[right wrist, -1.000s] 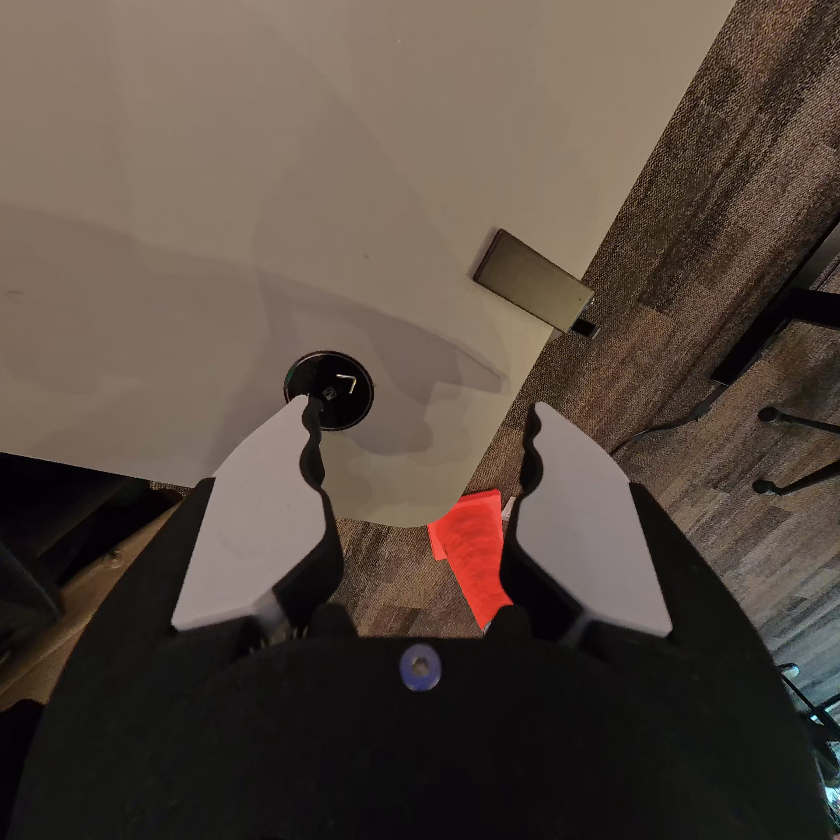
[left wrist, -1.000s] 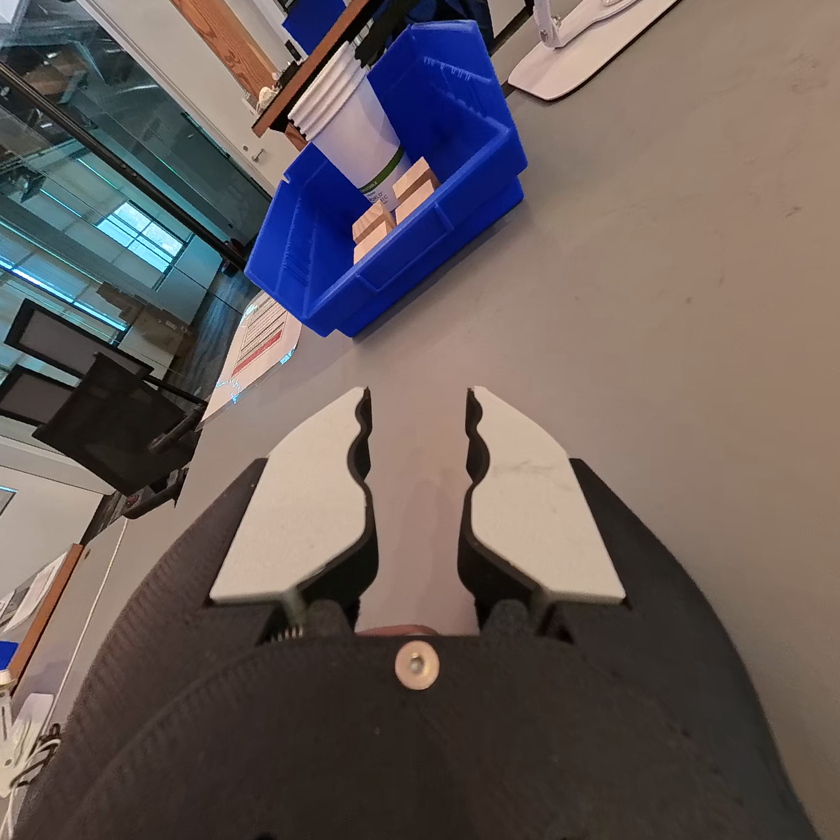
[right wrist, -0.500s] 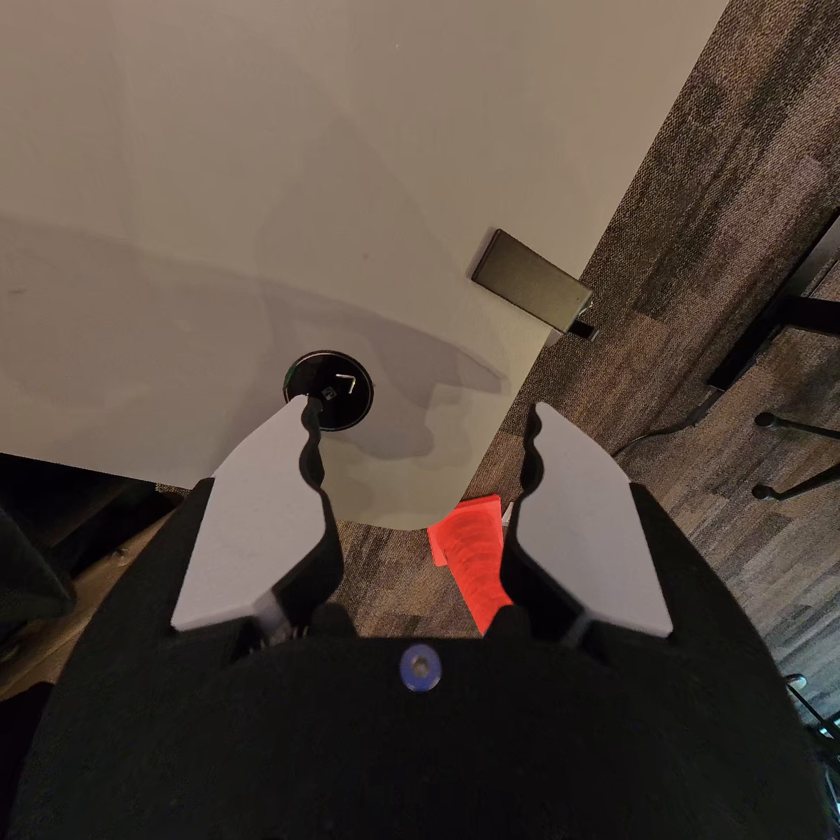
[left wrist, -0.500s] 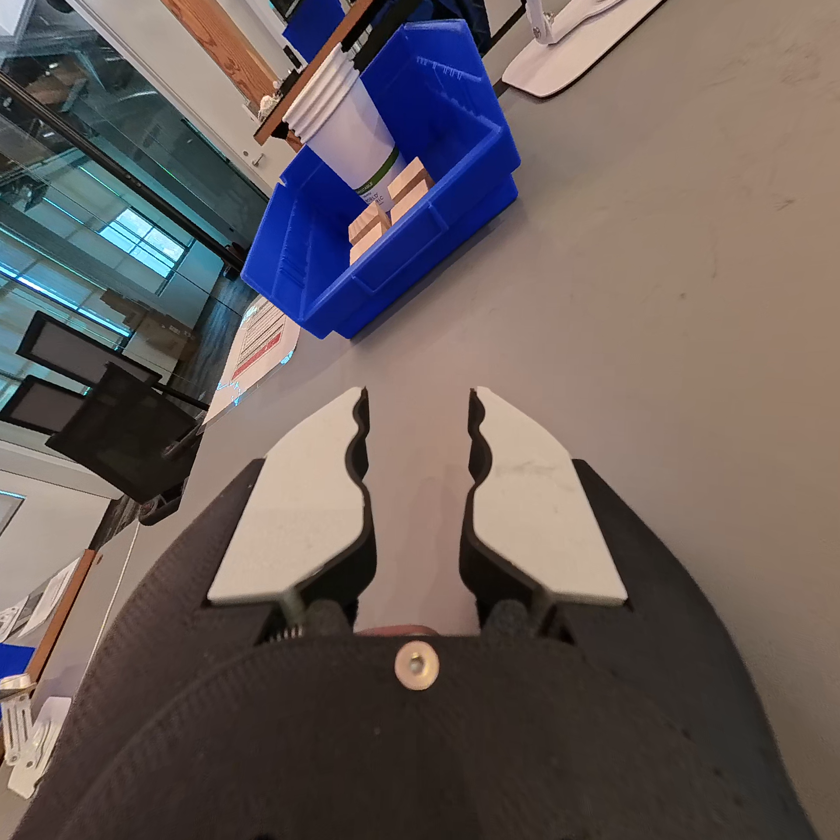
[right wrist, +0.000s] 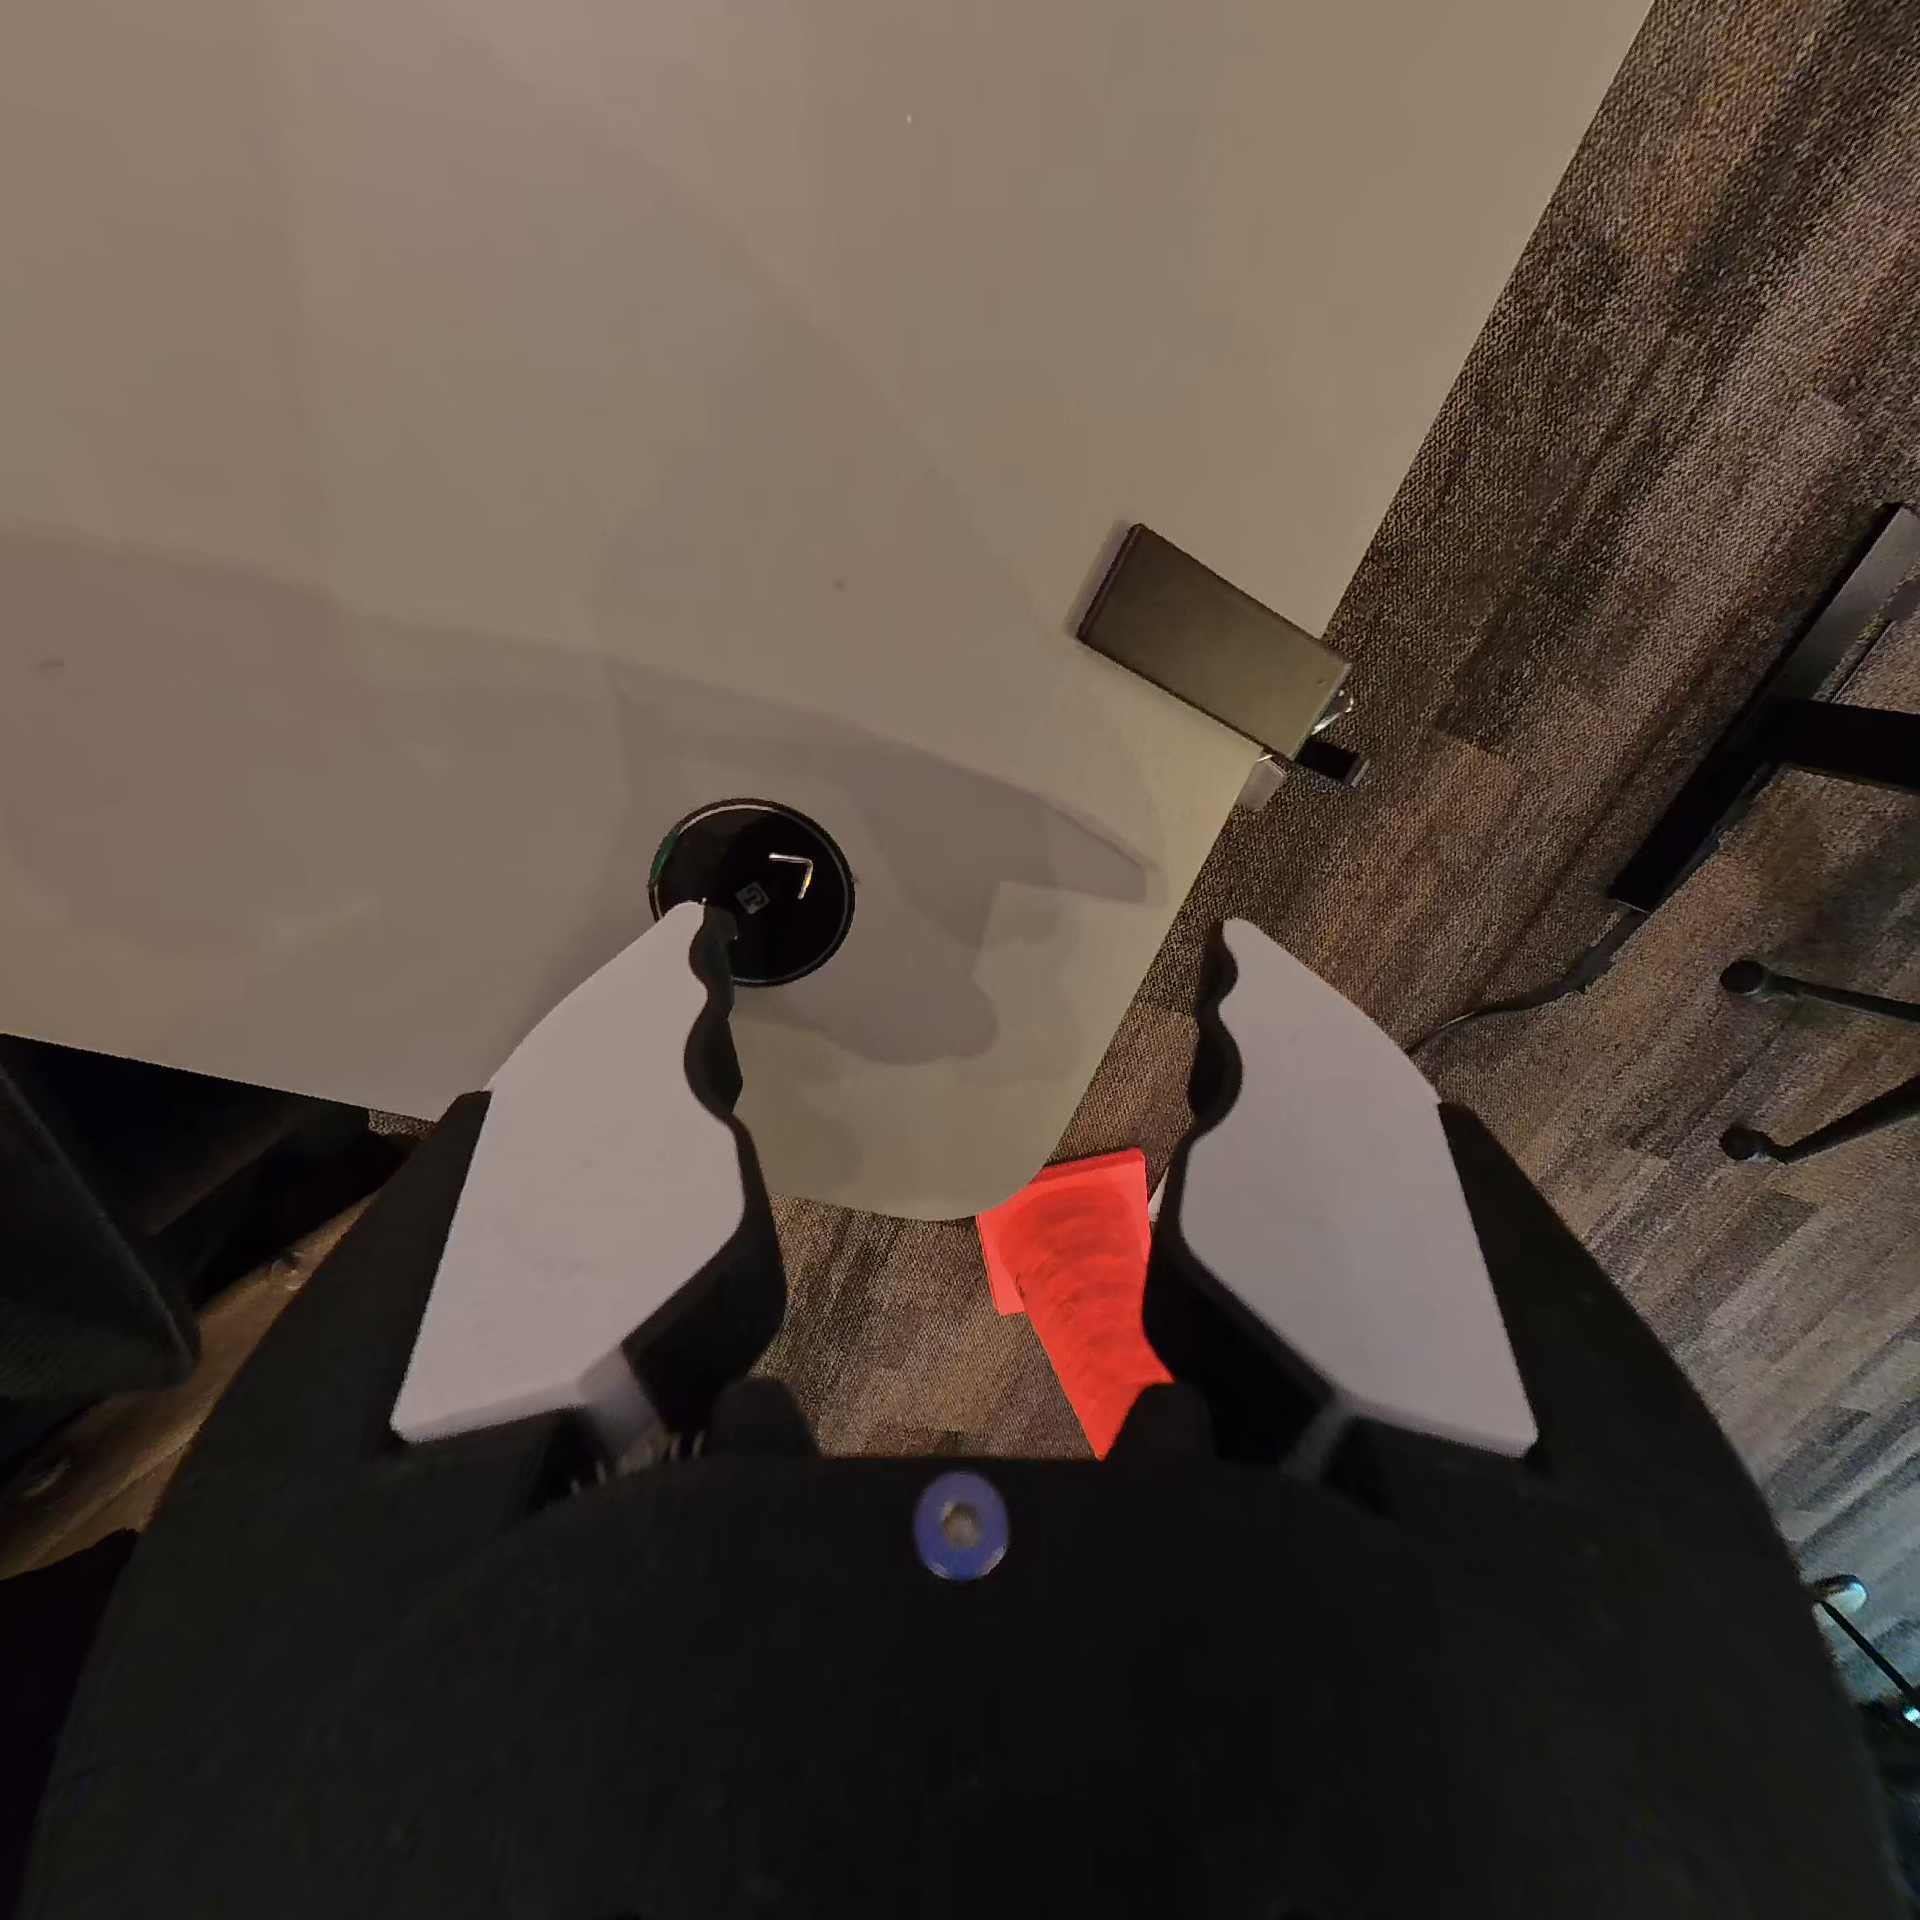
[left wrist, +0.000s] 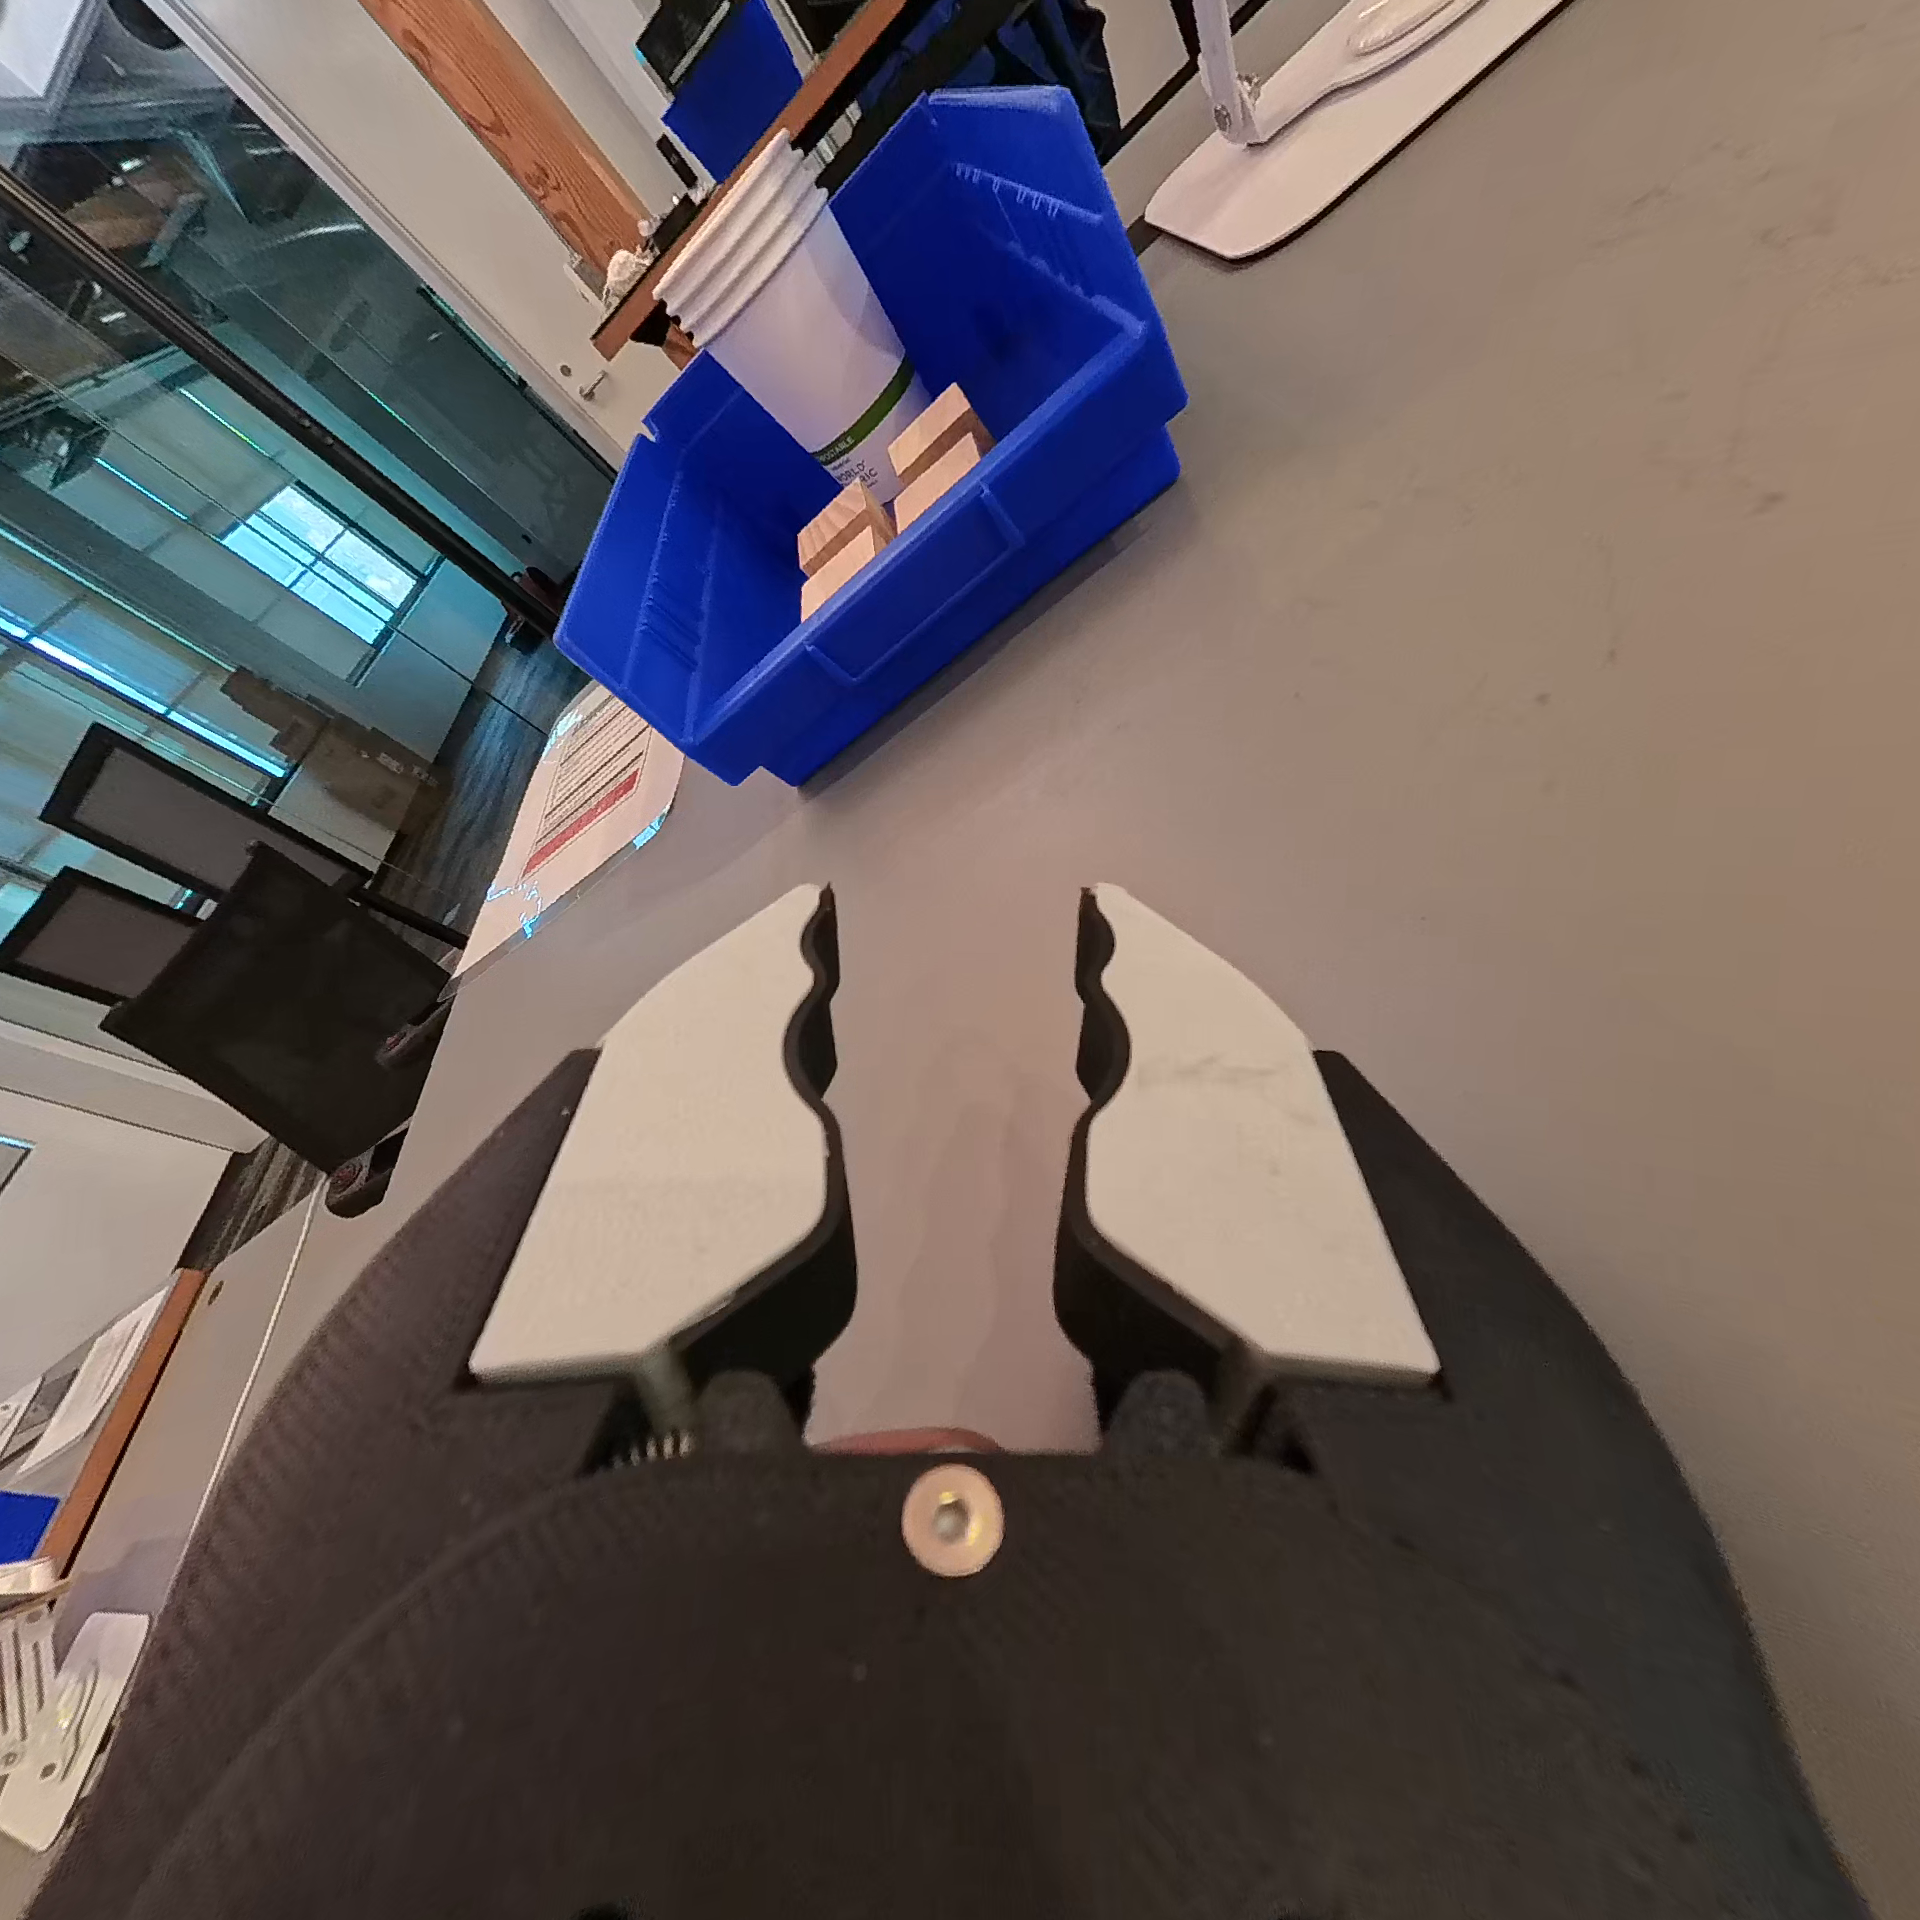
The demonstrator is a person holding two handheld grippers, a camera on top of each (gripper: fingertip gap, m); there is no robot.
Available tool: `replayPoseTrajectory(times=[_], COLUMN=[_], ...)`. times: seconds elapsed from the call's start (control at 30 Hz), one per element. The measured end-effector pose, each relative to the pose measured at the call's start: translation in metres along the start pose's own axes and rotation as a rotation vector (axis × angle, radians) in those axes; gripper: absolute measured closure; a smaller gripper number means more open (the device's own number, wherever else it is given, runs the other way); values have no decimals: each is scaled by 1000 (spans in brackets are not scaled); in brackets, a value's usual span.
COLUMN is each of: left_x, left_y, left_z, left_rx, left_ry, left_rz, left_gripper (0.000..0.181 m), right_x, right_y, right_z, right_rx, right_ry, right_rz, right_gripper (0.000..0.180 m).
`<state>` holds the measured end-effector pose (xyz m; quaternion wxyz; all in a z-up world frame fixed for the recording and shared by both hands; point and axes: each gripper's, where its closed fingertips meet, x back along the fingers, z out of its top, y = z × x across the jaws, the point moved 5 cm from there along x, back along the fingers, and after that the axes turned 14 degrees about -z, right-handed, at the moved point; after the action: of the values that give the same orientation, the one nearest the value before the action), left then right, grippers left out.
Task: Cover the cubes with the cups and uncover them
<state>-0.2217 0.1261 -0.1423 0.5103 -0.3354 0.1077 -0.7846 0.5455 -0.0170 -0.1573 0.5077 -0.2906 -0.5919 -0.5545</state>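
In the left wrist view a blue bin [left wrist: 1049, 540] stands on the grey table [left wrist: 1455, 831], ahead of my left gripper [left wrist: 954, 902]. Inside it are a stack of white paper cups [left wrist: 800, 312] and several wooden cubes [left wrist: 914, 468]. My left gripper is open and empty, low over the table, a short way in front of the bin. My right gripper [right wrist: 961, 925] is open and empty over the table's near right corner [right wrist: 935, 1143]. No cups or cubes show in the right wrist view.
A white flat stand base [left wrist: 1309, 166] lies right of the bin. A printed sheet [left wrist: 592, 790] lies left of it. The right wrist view shows a black round grommet [right wrist: 753, 894], a dark flat block [right wrist: 1210, 639] at the table edge, and a red object [right wrist: 1081, 1288] on the carpet.
The left view has shifted slightly, the bin sitting a little higher in frame. The right gripper has hardly moved. Both grippers stay open.
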Motion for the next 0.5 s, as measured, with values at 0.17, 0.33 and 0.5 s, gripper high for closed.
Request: replayPoseTrajectory(times=[0.17,0.33,0.5], left_x=[3,5,8], left_y=[-3,-6,-10], left_z=[5,11,15], left_rx=[-6,3,6], left_ry=[0,8,9], left_rz=[0,-5,-5], left_gripper=[136,135,133], right_x=[6,12,18], right_y=[2,4,7], right_z=[1,1,0], right_rx=[5,-1,-14], right_ry=[4,17,39], right_rz=[-4,-4,-4], right_gripper=[93,93,93])
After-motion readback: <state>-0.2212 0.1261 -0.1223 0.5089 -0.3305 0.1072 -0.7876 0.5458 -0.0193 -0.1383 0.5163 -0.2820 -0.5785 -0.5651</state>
